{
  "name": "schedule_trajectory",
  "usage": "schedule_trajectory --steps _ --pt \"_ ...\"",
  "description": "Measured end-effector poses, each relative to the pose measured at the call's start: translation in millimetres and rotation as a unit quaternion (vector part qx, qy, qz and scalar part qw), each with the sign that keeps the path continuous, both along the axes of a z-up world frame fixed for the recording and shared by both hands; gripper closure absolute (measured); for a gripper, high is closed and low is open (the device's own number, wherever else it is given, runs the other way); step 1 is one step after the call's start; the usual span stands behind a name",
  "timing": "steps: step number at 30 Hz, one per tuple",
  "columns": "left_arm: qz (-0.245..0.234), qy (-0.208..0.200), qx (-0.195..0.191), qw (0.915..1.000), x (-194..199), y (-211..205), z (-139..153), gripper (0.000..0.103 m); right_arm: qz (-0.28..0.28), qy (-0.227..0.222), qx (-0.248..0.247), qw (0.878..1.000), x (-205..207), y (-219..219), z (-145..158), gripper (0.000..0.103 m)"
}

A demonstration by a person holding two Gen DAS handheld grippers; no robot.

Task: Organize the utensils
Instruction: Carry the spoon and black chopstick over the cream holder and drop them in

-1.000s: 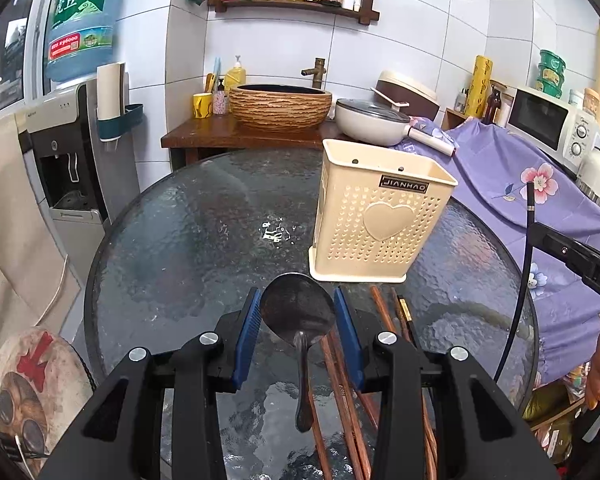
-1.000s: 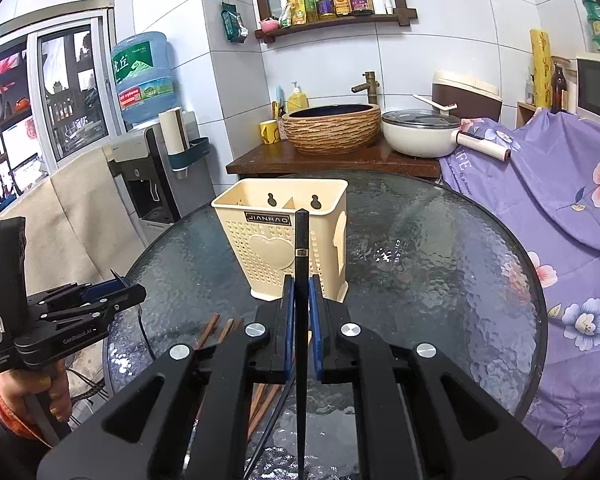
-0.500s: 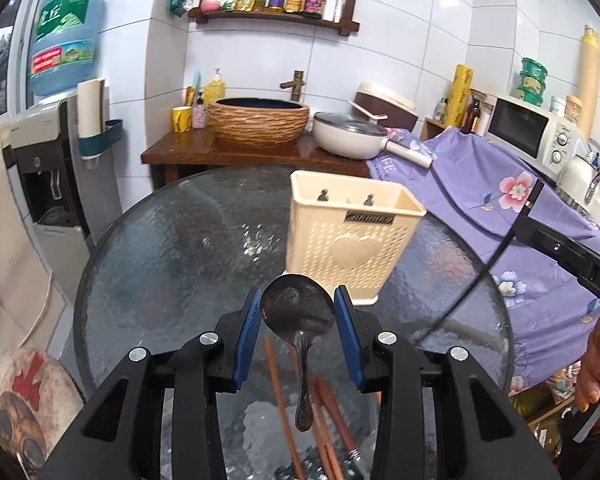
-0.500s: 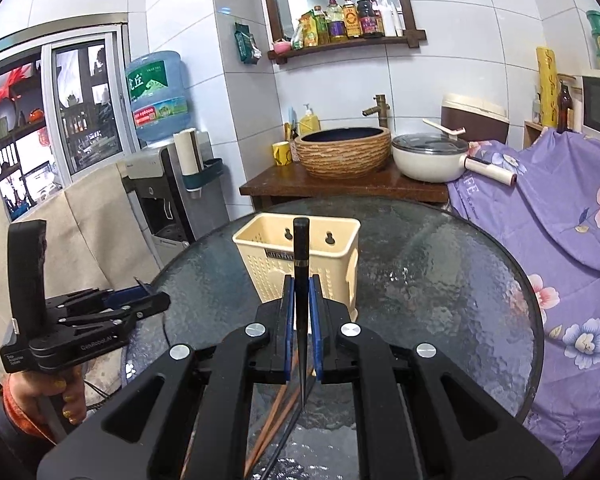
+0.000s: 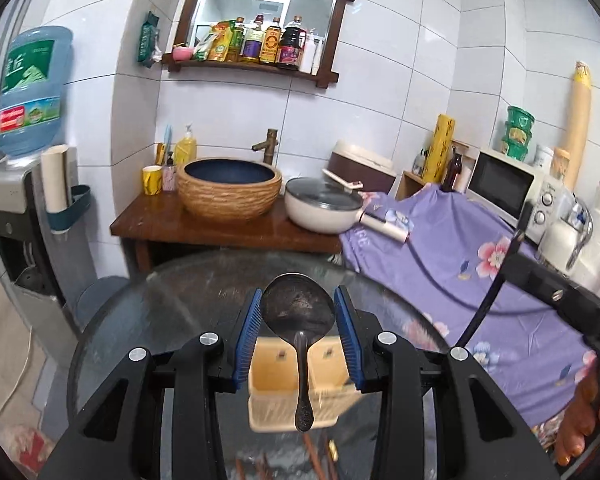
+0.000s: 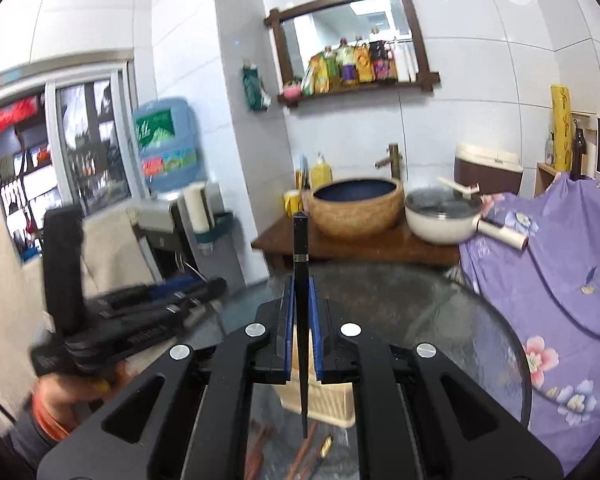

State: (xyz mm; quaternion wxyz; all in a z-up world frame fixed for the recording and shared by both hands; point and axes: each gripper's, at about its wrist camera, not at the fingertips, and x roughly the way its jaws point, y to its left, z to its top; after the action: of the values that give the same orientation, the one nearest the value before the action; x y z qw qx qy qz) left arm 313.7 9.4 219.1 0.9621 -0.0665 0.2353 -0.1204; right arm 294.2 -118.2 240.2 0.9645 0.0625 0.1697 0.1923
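The left gripper (image 5: 297, 328) fingers pinched the hard, slippery spoon (image 5: 298, 314) by its bowl. The right gripper (image 6: 301, 316) fingers squeezed a thin, stiff chopstick (image 6: 300, 264) mid-frame.

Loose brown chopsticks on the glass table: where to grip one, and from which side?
Judging from the ends that show, grip a brown chopstick on its bare shaft, coming straight down with the fingers across its width. They lie flat and close together on the glass table, so a side approach would likely knock the neighbouring sticks. Most of their length is hidden.
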Motion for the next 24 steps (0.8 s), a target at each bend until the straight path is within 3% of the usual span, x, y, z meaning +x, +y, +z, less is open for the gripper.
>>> schedule_trajectory --steps 3,7,16,24 --pt "0.011 -0.003 0.003 0.9999 22.7 -5.8 7.7 0.067 -0.022 -0.018 0.002 1.0 20.1 -0.4 23.1 0.095" --pt "0.016 0.003 0.017 0.9997 40.8 -14.5 -4.0 0.067 -0.047 -0.029 -0.01 0.998 45.2 5.1 21.6 0.095" --pt "0.032 0.052 0.043 0.9972 63.9 -19.7 -72.0 0.067 -0.051 0.038 -0.015 0.998 86.0 14.7 -58.2 0.095" --pt "0.027 0.079 0.055 0.9949 70.0 -22.8 -108.7 0.067 -0.052 0.068 -0.023 0.996 97.7 14.5 -95.8 0.095"
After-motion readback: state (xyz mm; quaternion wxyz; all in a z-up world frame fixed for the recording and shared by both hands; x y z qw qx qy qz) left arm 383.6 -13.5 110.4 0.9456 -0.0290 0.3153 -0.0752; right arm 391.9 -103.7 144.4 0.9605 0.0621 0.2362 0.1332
